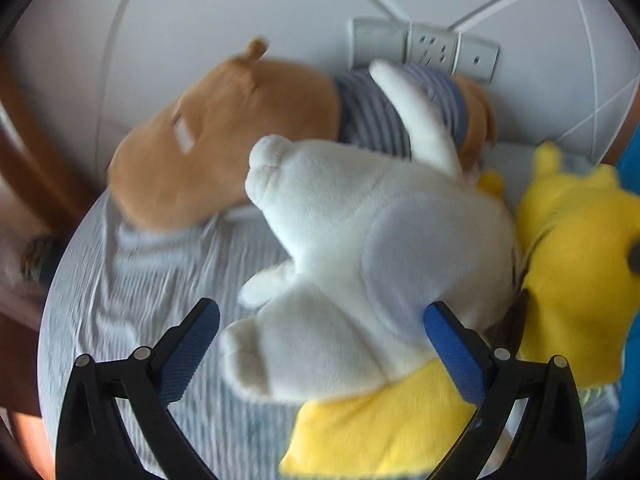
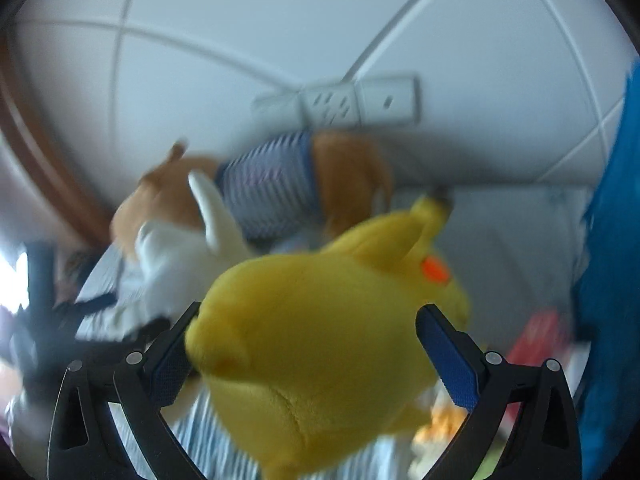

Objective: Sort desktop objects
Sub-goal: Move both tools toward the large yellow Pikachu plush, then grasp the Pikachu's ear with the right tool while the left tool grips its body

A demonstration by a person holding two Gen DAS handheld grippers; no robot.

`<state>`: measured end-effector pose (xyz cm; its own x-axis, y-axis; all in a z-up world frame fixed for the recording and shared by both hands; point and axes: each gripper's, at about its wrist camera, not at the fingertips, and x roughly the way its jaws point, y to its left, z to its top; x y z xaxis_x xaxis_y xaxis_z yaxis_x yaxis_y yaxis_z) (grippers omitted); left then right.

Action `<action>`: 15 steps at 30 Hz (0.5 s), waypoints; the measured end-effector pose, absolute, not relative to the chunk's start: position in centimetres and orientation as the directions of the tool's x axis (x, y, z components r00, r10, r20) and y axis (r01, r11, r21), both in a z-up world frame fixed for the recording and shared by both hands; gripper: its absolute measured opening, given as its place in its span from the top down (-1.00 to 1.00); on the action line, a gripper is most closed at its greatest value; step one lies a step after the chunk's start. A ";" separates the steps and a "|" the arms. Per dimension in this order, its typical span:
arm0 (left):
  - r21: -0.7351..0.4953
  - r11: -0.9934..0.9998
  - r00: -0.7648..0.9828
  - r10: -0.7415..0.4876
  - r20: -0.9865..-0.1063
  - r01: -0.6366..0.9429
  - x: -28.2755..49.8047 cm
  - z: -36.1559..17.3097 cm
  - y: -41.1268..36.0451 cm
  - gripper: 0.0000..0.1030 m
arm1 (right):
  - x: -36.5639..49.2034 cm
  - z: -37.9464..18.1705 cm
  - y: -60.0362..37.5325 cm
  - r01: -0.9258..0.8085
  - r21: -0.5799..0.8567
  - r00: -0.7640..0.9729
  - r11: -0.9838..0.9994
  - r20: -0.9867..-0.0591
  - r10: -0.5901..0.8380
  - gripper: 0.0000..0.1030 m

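Note:
A white plush toy (image 1: 360, 248) in a yellow shirt lies on a striped cloth (image 1: 160, 280). My left gripper (image 1: 320, 320) stands wide open around its lower body, with the right pad (image 1: 452, 356) against its side. A yellow plush toy (image 2: 320, 340) fills the gap of my right gripper (image 2: 308, 320), which is also wide open; its left pad (image 2: 172, 364) touches the toy. The same yellow plush toy (image 1: 572, 264) shows at the right of the left wrist view. Behind both lies a brown plush toy (image 1: 208, 148) in a blue striped shirt, seen again as the brown plush toy (image 2: 344, 172).
A white wall (image 1: 240, 12) with a row of sockets (image 1: 428, 46) rises just behind the toys. A brown wooden frame (image 1: 36, 148) curves along the left. Blue fabric (image 2: 612, 240) stands at the right edge. Blurred red and orange items (image 2: 536, 340) lie lower right.

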<state>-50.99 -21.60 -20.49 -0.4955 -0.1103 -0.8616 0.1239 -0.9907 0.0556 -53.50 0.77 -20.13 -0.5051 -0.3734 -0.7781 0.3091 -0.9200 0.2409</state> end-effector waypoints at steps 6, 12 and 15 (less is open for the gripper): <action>-0.035 -0.986 -0.556 -0.063 -0.829 0.164 -44.5 -18.3 -21.5 -1.00 | -46.0 -21.5 0.2 0.329 0.187 -0.459 -0.925 -0.825 -0.330 -0.99; -0.087 -0.979 -0.616 -0.047 -0.787 0.186 -39.6 -15.4 -19.1 -1.00 | -41.8 -18.7 3.8 0.267 0.173 -0.561 -0.948 -0.772 -0.299 -0.99; -0.093 -0.980 -0.627 -0.038 -0.778 0.175 -37.9 -14.9 -17.1 -1.00 | -40.2 -17.7 6.1 0.224 0.162 -0.596 -0.961 -0.758 -0.266 -0.99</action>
<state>-37.87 -17.14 -14.87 -0.6268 -0.0380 -0.7782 0.1748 -0.9802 -0.0929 -40.21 6.06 -17.74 -0.5955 -0.2664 -0.7579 0.2240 -0.9611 0.1617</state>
